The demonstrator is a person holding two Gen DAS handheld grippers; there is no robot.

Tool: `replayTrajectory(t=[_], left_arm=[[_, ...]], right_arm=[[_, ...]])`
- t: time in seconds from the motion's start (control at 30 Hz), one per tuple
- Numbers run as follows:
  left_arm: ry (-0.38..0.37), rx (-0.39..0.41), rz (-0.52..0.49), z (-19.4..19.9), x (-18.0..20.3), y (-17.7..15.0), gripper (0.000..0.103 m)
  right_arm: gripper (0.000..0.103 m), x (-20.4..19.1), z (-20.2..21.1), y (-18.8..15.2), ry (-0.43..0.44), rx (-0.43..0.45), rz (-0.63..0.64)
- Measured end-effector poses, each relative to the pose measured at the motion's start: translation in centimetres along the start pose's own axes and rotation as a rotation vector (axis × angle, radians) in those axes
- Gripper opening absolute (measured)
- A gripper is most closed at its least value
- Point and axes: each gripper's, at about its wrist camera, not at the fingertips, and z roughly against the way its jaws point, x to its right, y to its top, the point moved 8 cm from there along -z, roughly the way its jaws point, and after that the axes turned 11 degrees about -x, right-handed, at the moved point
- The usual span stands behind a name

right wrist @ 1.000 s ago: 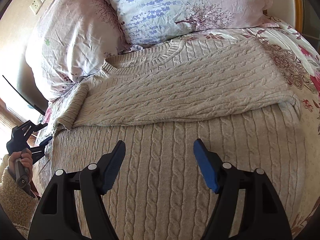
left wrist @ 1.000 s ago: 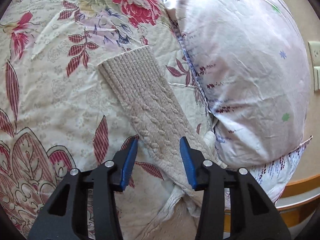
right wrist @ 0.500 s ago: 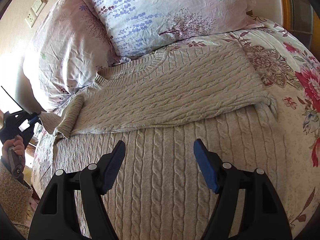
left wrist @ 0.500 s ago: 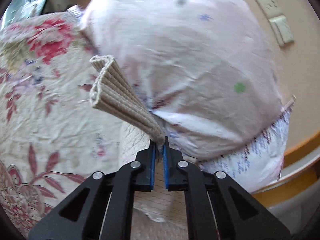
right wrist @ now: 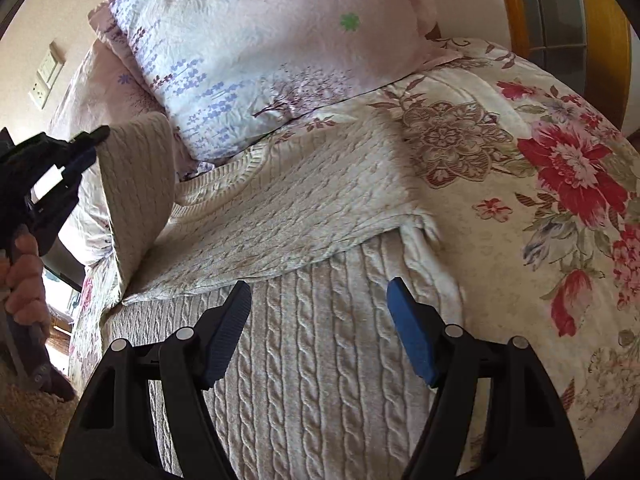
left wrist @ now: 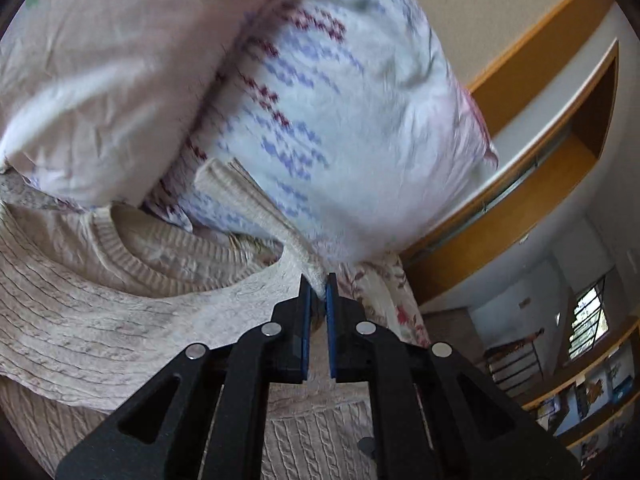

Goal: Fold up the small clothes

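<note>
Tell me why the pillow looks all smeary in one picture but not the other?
Left wrist view: the white pillow with purple sprigs is streaked by motion blur, while the left gripper pinching the beige cable-knit sweater's sleeve stays sharp. Right wrist view: crisper, though the fisheye lens bends the flowered bedspread.

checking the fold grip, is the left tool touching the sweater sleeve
Touching. The left wrist view shows the left tool shut on the sleeve, knit pinched between its blue pads.
</note>
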Motion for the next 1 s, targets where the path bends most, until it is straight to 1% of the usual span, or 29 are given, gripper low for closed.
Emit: replayTrajectory(t=[0.07,0.13,0.2,0.23,0.27,0.3,0.33,0.37,0.4,0.47,0.5,0.57,0.6,0.67,0.73,0.8,0.83,0.87,0.93,0.97,1.0], left_arm=[[0.039,-0.073,-0.028,-3.1,0.3,-2.2,0.006],[0.117,-0.142,-0.086,-5.9,0.4,-4.3,0.006],[0.173,-0.209,-0.144,-8.0,0.3,-6.4,0.008],[0.202,-0.237,-0.174,-8.7,0.4,-7.2,0.011],[0.230,-0.254,-0.206,-9.2,0.4,-7.8,0.020],[0.233,-0.274,-0.240,-9.4,0.6,-8.5,0.029],[0.235,-0.289,-0.275,-9.3,0.9,-9.1,0.052],[0.248,-0.285,-0.312,-8.9,1.2,-9.5,0.067],[0.262,-0.266,-0.350,-8.3,1.6,-9.7,0.070],[0.291,-0.229,-0.393,-6.5,1.5,-9.9,0.083],[0.305,-0.210,-0.394,-5.6,1.2,-9.8,0.084],[0.326,-0.180,-0.347,-3.3,-0.9,-9.1,0.084],[0.341,-0.167,-0.308,-2.2,-2.2,-8.8,0.084],[0.374,-0.135,-0.214,0.3,-5.4,-8.1,0.084],[0.412,-0.103,-0.123,2.8,-8.5,-7.8,0.084],[0.457,-0.070,-0.043,5.4,-11.5,-8.1,0.084],[0.480,-0.056,-0.007,6.7,-12.9,-8.4,0.084],[0.498,-0.044,0.021,7.8,-14.0,-8.6,0.084],[0.538,-0.015,0.075,10.1,-16.3,-9.0,0.084],[0.554,-0.002,0.095,11.1,-17.3,-9.2,0.083],[0.570,0.008,0.113,12.0,-18.2,-9.6,0.083]], right_arm=[[0.072,1.1,0.5,-0.1,-0.011,0.006,-0.020],[0.072,2.1,1.0,-0.1,-0.017,0.012,-0.041],[0.072,2.7,1.5,0.1,-0.015,0.031,-0.053],[0.072,2.9,1.8,0.4,-0.007,0.038,-0.059],[0.072,3.0,2.1,0.7,0.006,0.044,-0.063],[0.072,2.9,2.4,1.2,0.024,0.052,-0.068],[0.072,2.8,2.5,1.7,0.050,0.058,-0.073],[0.072,2.5,2.6,2.3,0.076,0.061,-0.079],[0.071,2.2,2.5,2.8,0.099,0.060,-0.085],[0.068,1.3,2.0,3.9,0.145,0.048,-0.086],[0.067,0.9,1.4,4.6,0.153,0.033,-0.087],[0.057,0.6,0.1,5.7,0.149,0.006,-0.098],[0.056,0.3,-0.6,6.2,0.149,-0.007,-0.096],[0.050,-0.4,-2.1,7.1,0.133,-0.045,-0.080],[0.047,-0.8,-3.8,7.9,0.099,-0.089,-0.063],[0.047,-0.7,-5.5,7.9,0.067,-0.137,-0.064],[0.043,-0.5,-6.3,7.8,0.048,-0.163,-0.069],[0.033,-0.4,-6.9,7.5,0.030,-0.179,-0.072],[0.015,-0.7,-7.3,7.3,0.029,-0.175,-0.048],[0.008,-1.1,-7.1,7.4,0.039,-0.158,-0.034],[0.008,-1.3,-6.6,7.8,0.046,-0.125,-0.033]])
